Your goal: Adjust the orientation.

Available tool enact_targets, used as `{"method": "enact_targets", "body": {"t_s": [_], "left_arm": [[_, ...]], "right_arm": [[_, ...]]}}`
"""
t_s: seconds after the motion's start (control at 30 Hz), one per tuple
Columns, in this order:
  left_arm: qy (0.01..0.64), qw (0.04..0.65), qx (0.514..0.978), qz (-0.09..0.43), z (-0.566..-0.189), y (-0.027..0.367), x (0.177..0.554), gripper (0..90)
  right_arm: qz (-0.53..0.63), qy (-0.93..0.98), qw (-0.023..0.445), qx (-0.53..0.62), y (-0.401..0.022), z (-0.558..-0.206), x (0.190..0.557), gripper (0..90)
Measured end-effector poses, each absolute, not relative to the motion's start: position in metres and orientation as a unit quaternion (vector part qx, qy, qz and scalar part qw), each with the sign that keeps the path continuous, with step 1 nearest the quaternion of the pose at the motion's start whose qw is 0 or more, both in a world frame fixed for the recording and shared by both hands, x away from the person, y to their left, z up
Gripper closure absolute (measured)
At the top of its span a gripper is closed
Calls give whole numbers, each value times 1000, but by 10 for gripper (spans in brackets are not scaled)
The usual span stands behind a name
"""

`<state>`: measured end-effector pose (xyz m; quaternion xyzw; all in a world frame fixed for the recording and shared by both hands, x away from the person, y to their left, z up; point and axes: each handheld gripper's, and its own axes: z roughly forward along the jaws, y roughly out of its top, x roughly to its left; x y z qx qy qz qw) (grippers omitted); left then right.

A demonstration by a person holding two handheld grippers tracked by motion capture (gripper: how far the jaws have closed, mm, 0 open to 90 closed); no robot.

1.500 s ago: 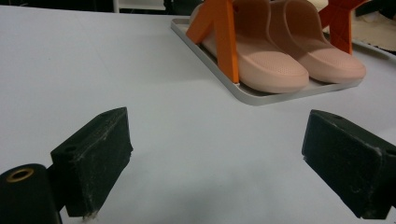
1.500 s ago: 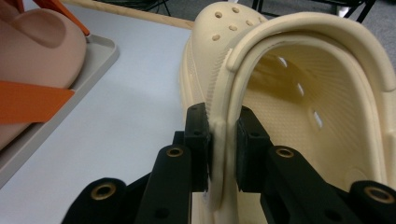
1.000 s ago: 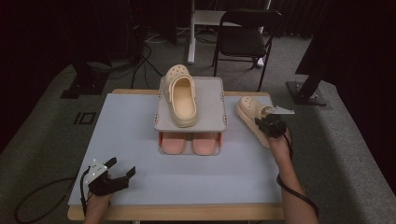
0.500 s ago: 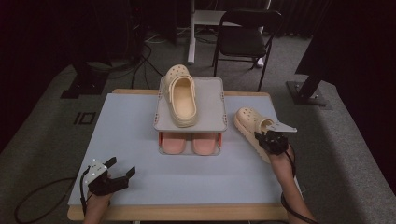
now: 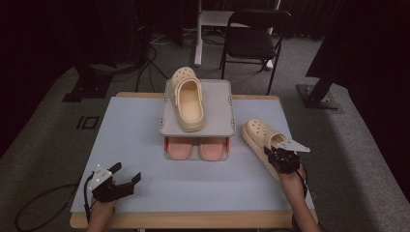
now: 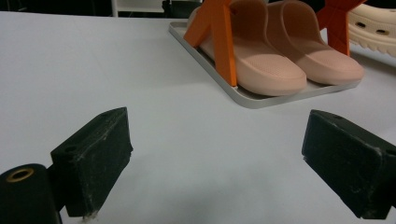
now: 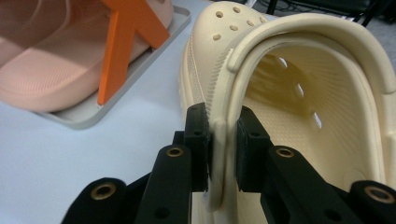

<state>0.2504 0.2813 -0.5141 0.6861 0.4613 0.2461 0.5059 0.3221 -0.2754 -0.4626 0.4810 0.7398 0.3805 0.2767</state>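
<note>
A cream clog [image 5: 258, 137] lies on the blue-white table at the right, toe pointing away. My right gripper [image 5: 278, 155] is shut on its heel-side rim; in the right gripper view the pads pinch the clog's [image 7: 289, 93] side wall at my right gripper [image 7: 223, 149]. A second cream clog [image 5: 186, 99] rests on the top shelf of a grey rack [image 5: 220, 104]. Two pink slippers [image 5: 198, 147] sit on the rack's lower tray, also seen as pink slippers [image 6: 280, 51] between orange struts. My left gripper [image 5: 118, 181] rests near the front left, open and empty, its left gripper [image 6: 224, 163] jaws wide apart.
The table [image 5: 135, 140] has bare surface at left and front. A black folding chair [image 5: 254, 41] and stand bases sit on the carpet behind the table. A cable trails from the left gripper off the front left edge.
My right gripper has dragged the cream clog toward the front of the table, away from the rack's right side. The left gripper has stayed put.
</note>
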Motion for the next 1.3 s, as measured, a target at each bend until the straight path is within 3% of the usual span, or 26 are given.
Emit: {"method": "enact_targets", "body": {"t_s": [0.37,0.9,1.03,1.2,1.3], "left_arm": [[460,506,687,247,-514,280,250,82],[454,505,691,249,-514,280,250,82],[455,506,689,249,-514,280,250,82],[455,506,689,250,-514,281,250,82],[454,507,689,249,-514,280,250,82]], "right_arm": [[380,745,266,479,-267,-472,301,776],[379,755,249,474,-258,-489,302,763],[395,751,245,469,-262,-485,300,705],[417,758,210,455,-270,-479,301,536],[432,749,207,457,-278,-474,300,504]]}}
